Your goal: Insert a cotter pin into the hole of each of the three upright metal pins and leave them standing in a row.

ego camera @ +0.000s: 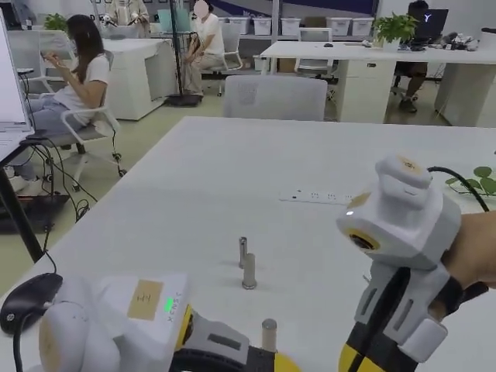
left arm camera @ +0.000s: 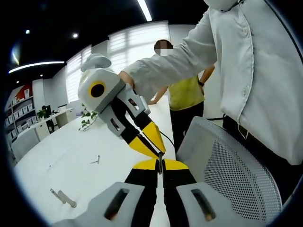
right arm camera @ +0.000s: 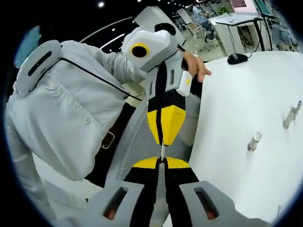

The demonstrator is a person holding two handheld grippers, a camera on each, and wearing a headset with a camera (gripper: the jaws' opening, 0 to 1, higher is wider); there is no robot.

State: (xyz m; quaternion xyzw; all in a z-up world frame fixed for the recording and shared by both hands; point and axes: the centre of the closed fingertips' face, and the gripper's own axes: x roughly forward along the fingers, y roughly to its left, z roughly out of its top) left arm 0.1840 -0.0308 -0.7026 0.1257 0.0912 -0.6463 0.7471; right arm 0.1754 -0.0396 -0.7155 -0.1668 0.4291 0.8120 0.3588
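L gripper (left arm camera: 161,166) and R gripper (right arm camera: 163,162) meet tip to tip at the near edge of the white worktop (ego camera: 325,155). Each has its jaws pressed together on 1 end of a thin silver cotter pin (left arm camera: 161,159). Just beyond, 3 upright grey metal pins (ego camera: 249,271) stand in a rough row on the worktop, clear of both grippers. A 2nd small cotter pin (left arm camera: 96,161) lies loose on the surface. Farther back sits a white power strip (ego camera: 318,197).
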